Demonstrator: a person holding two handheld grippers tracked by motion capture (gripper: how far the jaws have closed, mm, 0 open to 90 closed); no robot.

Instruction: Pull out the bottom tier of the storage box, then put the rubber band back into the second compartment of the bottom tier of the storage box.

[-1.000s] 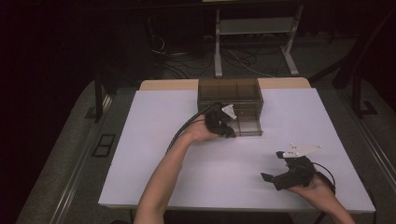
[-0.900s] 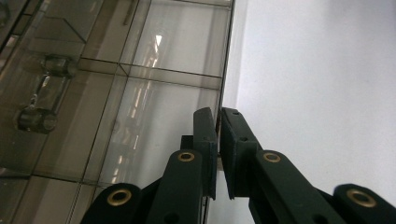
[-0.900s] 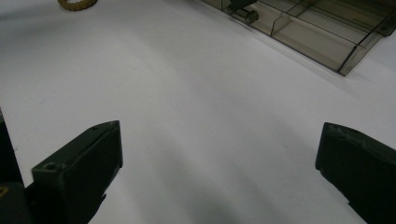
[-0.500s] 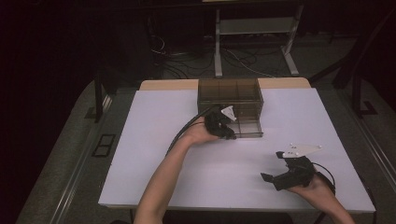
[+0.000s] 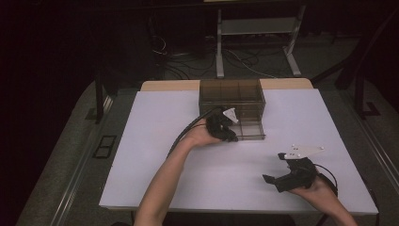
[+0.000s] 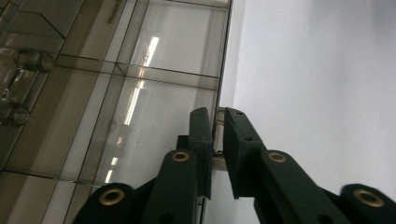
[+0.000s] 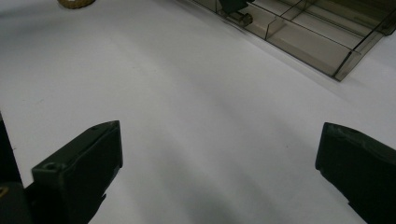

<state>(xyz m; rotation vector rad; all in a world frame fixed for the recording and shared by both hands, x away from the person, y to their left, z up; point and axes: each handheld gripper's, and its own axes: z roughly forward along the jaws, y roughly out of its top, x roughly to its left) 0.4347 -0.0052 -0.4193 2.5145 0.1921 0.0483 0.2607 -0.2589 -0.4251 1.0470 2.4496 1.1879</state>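
While clamped, left hand-held gripper (image 6: 215, 140), drawer (image 5: 249, 129) edge.

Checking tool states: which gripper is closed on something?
The left gripper, pinching the clear drawer's front edge; the right gripper hangs wide open over the table.

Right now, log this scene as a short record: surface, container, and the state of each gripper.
surface: white table top
container: smoky clear plastic drawer box at the table's far middle, bottom drawer pulled out
left gripper: shut on the drawer's front edge
right gripper: open, holds nothing, low over the table near the right front
drawer contents: cannot tell
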